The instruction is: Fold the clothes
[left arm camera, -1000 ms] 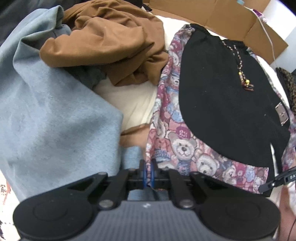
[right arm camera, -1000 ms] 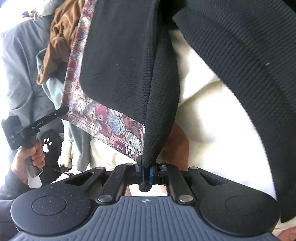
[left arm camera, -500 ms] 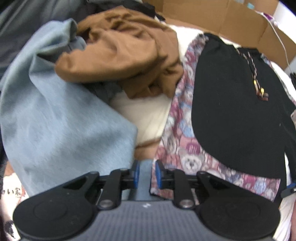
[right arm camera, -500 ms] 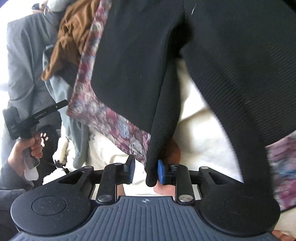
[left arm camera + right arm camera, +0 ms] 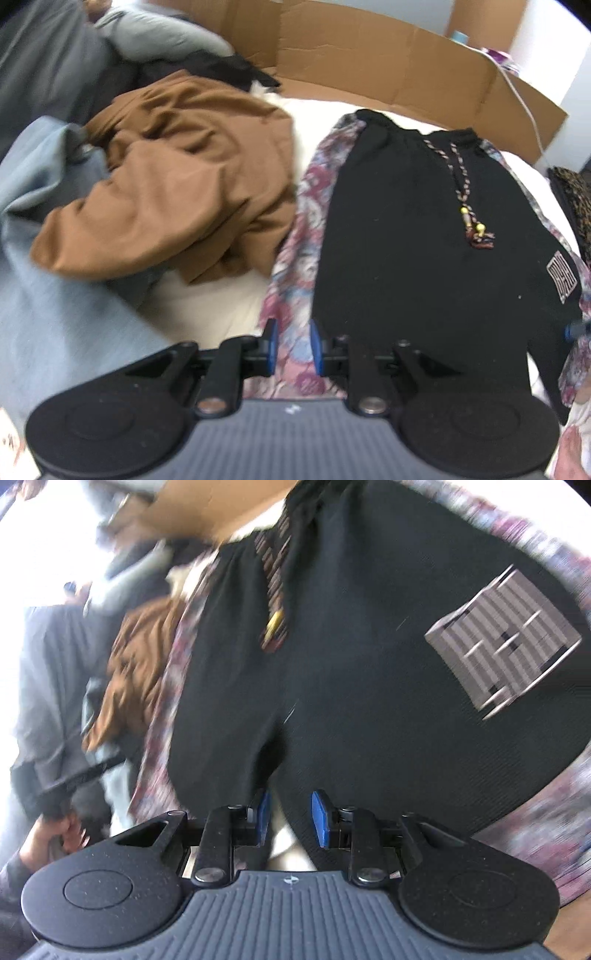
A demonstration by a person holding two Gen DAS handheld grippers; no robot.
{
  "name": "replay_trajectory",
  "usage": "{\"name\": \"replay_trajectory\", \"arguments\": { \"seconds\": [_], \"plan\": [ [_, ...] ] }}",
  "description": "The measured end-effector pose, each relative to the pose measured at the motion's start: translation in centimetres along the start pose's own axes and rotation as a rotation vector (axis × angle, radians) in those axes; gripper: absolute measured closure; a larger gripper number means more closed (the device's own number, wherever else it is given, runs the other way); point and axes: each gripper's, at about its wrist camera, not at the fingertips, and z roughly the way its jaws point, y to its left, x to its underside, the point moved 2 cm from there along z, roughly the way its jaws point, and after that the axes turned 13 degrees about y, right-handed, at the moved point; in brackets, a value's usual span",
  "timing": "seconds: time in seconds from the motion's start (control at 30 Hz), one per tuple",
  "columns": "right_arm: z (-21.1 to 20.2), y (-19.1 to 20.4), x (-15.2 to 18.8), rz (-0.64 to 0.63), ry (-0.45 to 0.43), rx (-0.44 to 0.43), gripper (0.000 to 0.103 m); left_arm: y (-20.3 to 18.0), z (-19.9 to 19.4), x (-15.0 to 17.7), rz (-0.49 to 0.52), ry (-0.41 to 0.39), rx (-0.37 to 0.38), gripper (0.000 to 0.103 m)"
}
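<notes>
Black shorts (image 5: 424, 258) lie flat, just released; my left hand-held gripper (image 5: 291, 345) and right hand-held gripper (image 5: 290, 818) are spread, empty. Next: regrip an edge, fold.

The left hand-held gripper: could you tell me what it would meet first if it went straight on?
Most likely the bear-print cloth, which shows right between the open fingers of the left hand-held gripper; the black garment lies just beside it. Depth is unclear.
</notes>
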Motion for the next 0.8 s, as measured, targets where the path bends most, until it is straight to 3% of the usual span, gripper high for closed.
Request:
{"name": "replay_trajectory", "arguments": {
  "seconds": [0.27,0.4,0.6,0.8],
  "plan": [
    [-5.2,-4.7,-4.0,0.044,-0.243,0.173,0.076,-1.3,2.6,-2.2,0.027,-0.009,-0.003,0.083],
    [-7.3,-6.7,-5.7,0.050,-0.320,0.237,0.076,-1.8,3.7,-3.3,0.051,-0.020,-0.010,0.083],
    [-8.0,-8.5,-8.6,0.060,-0.407,0.326,0.076,-2.1,5.6,-5.0,0.048,-0.046,-0.008,0.083],
    [-7.5,-10.3,-10.8,0.063,-0.435,0.402,0.080,-2.4,7.7,-6.2,0.071,-0.059,-0.009,0.083]
  ]
}}
